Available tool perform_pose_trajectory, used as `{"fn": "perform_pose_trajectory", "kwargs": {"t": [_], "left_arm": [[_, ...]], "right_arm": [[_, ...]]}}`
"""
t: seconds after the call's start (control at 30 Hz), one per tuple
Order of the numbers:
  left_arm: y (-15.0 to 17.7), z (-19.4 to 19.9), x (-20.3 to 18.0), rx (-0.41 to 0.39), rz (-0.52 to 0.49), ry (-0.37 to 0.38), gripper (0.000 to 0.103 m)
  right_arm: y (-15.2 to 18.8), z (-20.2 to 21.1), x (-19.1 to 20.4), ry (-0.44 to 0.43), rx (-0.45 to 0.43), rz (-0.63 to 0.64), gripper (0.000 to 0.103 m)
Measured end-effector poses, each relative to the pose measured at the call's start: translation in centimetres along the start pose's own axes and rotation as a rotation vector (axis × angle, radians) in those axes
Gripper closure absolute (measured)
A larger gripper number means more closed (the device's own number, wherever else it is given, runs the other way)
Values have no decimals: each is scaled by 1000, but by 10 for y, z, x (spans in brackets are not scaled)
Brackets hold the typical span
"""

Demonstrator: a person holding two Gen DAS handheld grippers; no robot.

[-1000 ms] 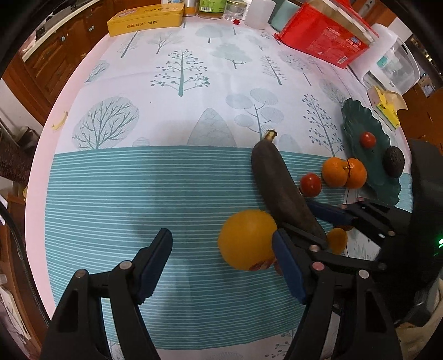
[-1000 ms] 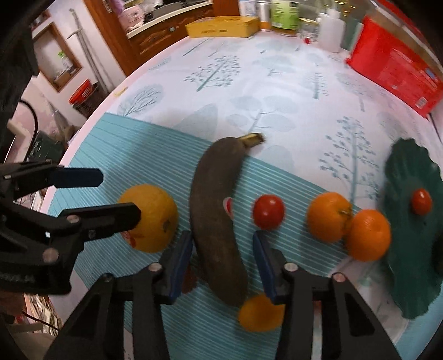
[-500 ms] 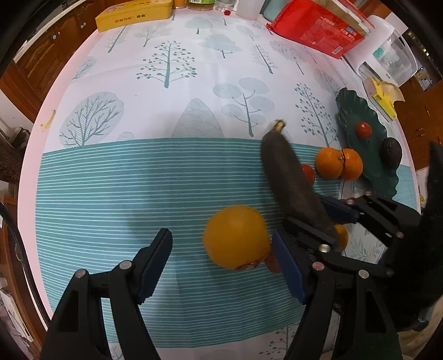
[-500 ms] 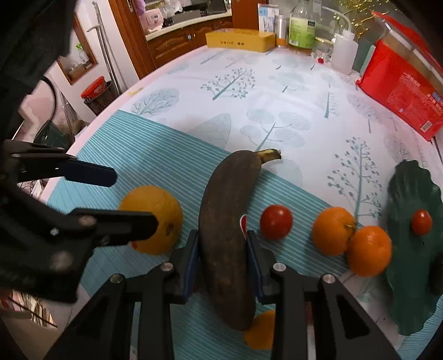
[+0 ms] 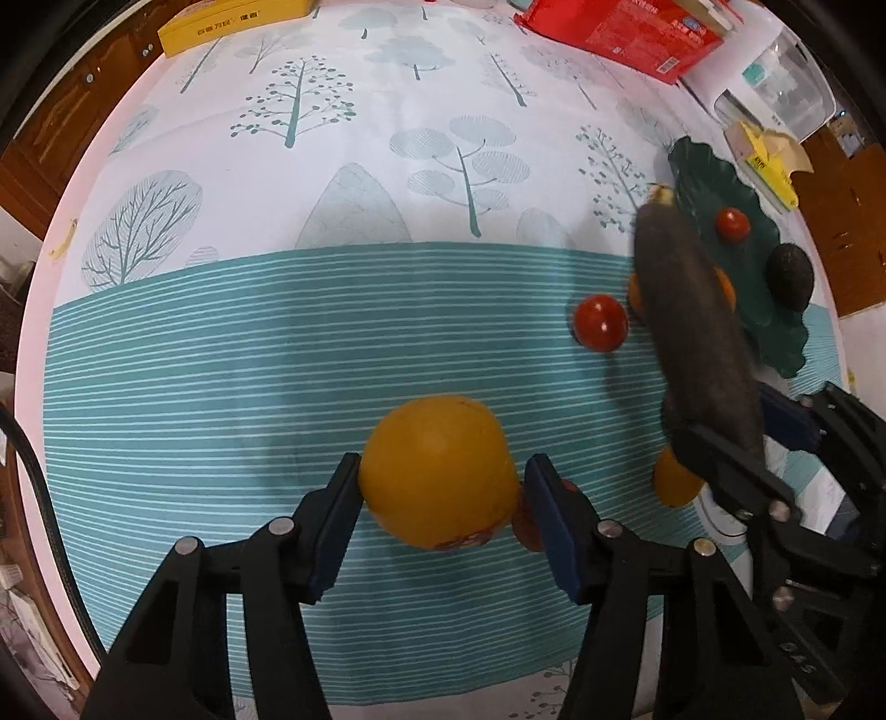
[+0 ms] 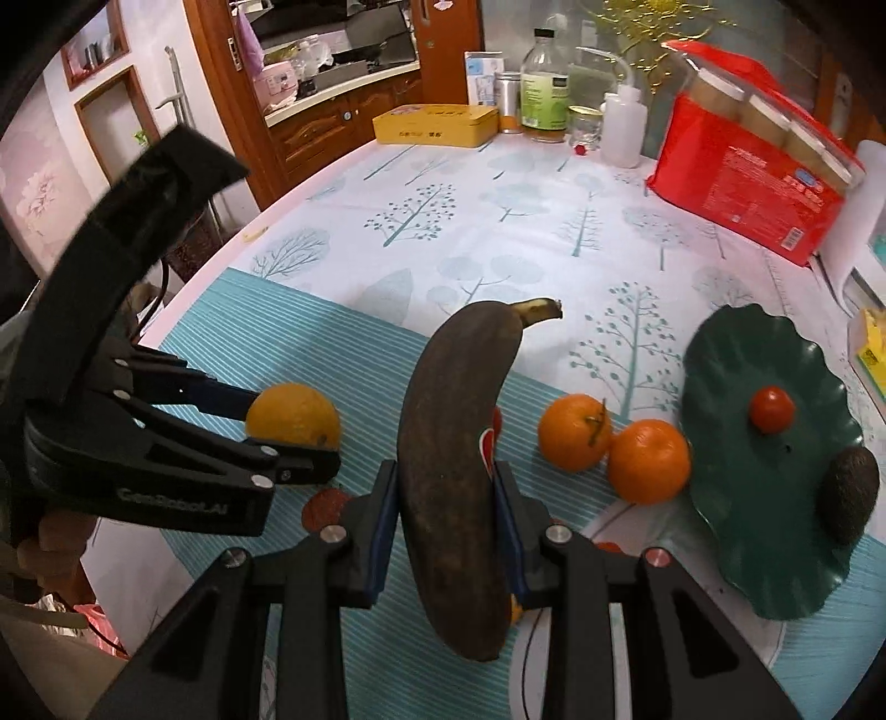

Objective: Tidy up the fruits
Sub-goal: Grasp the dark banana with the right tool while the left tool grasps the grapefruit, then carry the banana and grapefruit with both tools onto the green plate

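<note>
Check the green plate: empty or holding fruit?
Holding fruit: a small red tomato and a dark avocado sit on the green plate.

**Hidden, cropped and unreadable parts**

In the left wrist view the blackened banana [image 5: 698, 332] covers most of the two tangerines [image 5: 635, 291], leaving only orange slivers at either side. A small orange fruit [image 5: 673, 482] is half hidden behind the right hand-held gripper [image 5: 736, 437]. Something red [image 5: 526, 526] peeks out beside the large orange [image 5: 437, 471]; what it is cannot be told. In the right wrist view the banana hides most of a cherry tomato [image 6: 496, 421], and the sticker [image 6: 487, 446] on the banana is too small to read. The green leaf-shaped plate [image 6: 736, 498] has its near rim blurred. The yellow box [image 5: 232, 25] is cut off by the top edge of the left wrist view.
</note>
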State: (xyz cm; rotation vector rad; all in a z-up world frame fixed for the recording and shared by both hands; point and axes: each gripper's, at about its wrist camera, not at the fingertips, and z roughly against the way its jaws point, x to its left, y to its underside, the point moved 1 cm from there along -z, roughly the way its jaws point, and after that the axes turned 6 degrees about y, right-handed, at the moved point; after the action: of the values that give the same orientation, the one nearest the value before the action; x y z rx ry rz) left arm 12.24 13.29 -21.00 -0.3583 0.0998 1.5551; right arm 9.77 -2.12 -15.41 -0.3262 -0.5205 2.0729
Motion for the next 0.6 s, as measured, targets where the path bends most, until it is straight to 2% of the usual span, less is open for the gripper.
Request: {"fn": "perform_pose_trajectory", "kwargs": {"t": [0.27, 0.6], "left_arm": [[5, -3, -8, -28, -37, -52, 52], [7, -5, -12, -30, -23, -91, 54]], "right_arm": [[18, 26, -8, 33, -23, -52, 71], [51, 68, -20, 84, -66, -135, 71]]}}
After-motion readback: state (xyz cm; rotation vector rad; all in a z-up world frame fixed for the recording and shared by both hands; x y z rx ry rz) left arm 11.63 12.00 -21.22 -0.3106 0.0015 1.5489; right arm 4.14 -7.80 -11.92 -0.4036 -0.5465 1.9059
